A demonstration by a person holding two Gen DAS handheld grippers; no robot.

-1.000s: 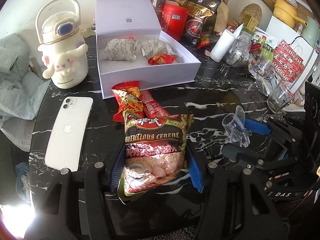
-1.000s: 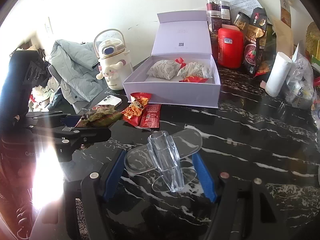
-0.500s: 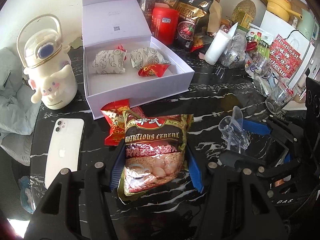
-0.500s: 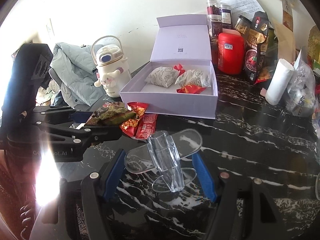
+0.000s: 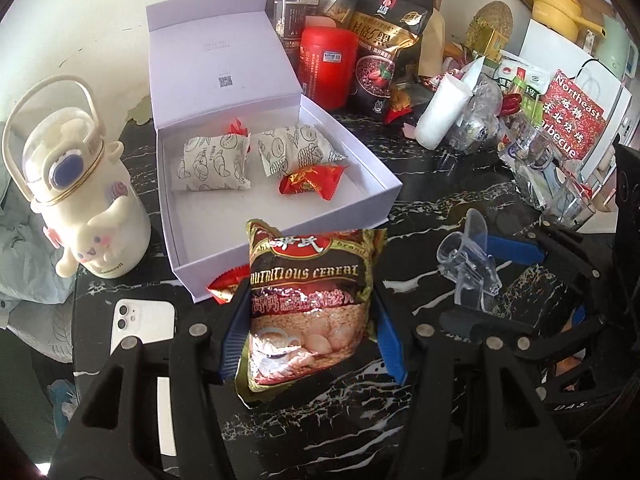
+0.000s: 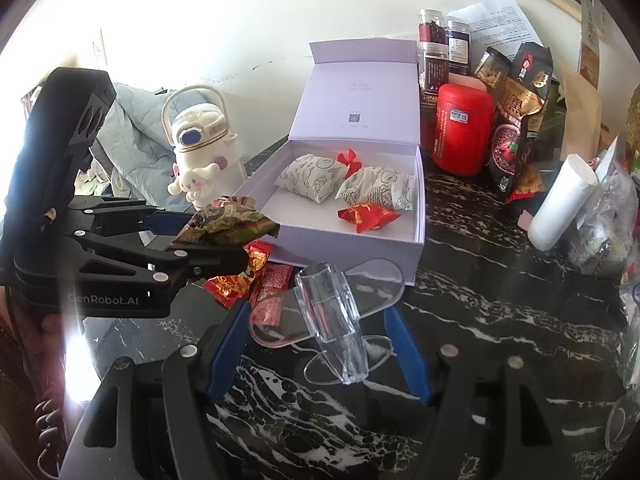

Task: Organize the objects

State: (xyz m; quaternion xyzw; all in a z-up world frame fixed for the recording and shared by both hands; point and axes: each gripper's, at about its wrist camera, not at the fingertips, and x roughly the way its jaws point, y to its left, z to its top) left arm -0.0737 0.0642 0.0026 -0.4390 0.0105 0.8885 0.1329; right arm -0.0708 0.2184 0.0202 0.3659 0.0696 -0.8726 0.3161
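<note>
Black marble-patterned desk point(image 5: 432, 196) with white veins carries everything, its glossy top cluttered along the back wall. On it sits a pale lilac cardboard box point(image 5: 280, 216), lid propped upright, holding two printed paper-wrapped buns and a red foil candy point(image 5: 310, 179). Beside the box stands a cream plastic bottle point(image 5: 76, 196) with a loop handle and a bunny figure. The left claw point(image 5: 310, 320) is held level just short of the box's front wall, blue pads clenched on a crinkly foil cereal bag point(image 5: 310, 304), lifted off the desk. The right claw point(image 6: 326, 328) reaches forward low, grasping a clear plastic stand point(image 6: 332, 320) with rounded wings. Red snack packets point(image 6: 256, 280) lie flat before the box.
</note>
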